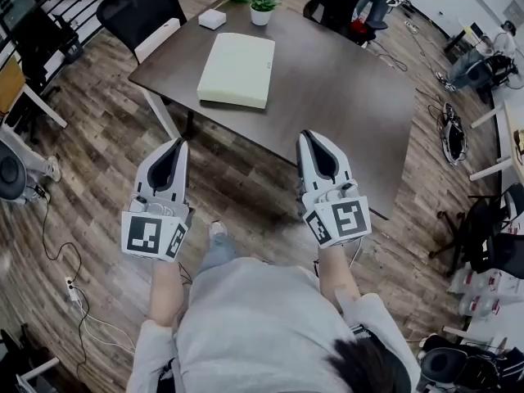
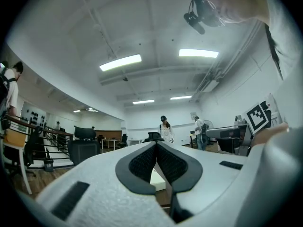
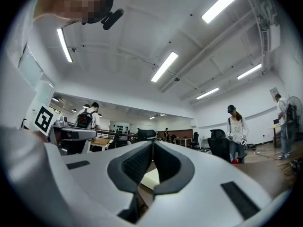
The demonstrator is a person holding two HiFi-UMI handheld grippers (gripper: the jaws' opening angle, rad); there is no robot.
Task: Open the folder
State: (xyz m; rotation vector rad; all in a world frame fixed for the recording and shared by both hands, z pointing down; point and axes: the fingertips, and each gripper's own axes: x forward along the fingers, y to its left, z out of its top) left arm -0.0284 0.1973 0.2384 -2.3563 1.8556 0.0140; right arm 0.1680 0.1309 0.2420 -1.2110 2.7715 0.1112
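Note:
A pale, closed folder (image 1: pixel 237 70) lies flat on the dark table (image 1: pixel 344 88), toward its far left part. Both grippers hang well short of it, nearer the person. The left gripper (image 1: pixel 178 143) is over the floor beside the table's near left edge, jaws shut with nothing between them. The right gripper (image 1: pixel 309 135) is above the table's near edge, also shut and empty. In the left gripper view the jaw tips (image 2: pixel 156 143) meet, and a sliver of the folder (image 2: pixel 158 178) shows below them. In the right gripper view the tips (image 3: pixel 152 142) meet likewise, with the folder (image 3: pixel 150 178) behind.
Two small potted plants (image 1: pixel 263 6) and a small white box (image 1: pixel 212 19) stand at the table's far end. A black office chair (image 1: pixel 139 6) sits at the far left corner. Cables (image 1: pixel 57 252) run over the wooden floor. People stand far off (image 3: pixel 236 129).

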